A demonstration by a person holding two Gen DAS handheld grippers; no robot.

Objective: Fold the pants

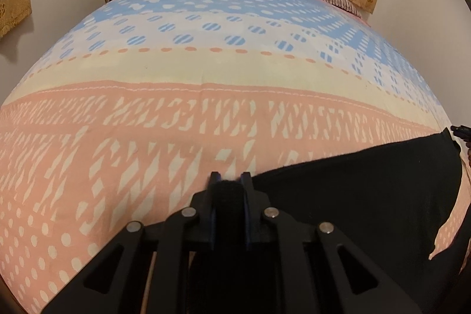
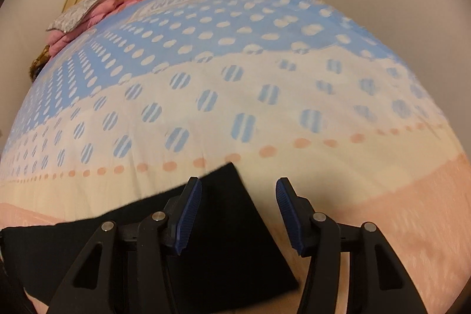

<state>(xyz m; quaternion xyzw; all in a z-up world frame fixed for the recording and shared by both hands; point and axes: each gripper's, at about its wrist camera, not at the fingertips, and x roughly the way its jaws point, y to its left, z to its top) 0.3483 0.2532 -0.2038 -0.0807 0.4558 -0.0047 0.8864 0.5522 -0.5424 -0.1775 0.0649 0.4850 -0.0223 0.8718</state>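
Two claws on black pants [image 1: 368, 196] lying on bed [image 1: 206, 66] | my left claw [image 1: 229, 181] clenched on corner to anchor it | my right claw [image 2: 238, 196] spread above far corner, ready to grasp.

Black linkage arms with silver rivets; ribbed blue pads [image 2: 188, 218] lining the jaws.
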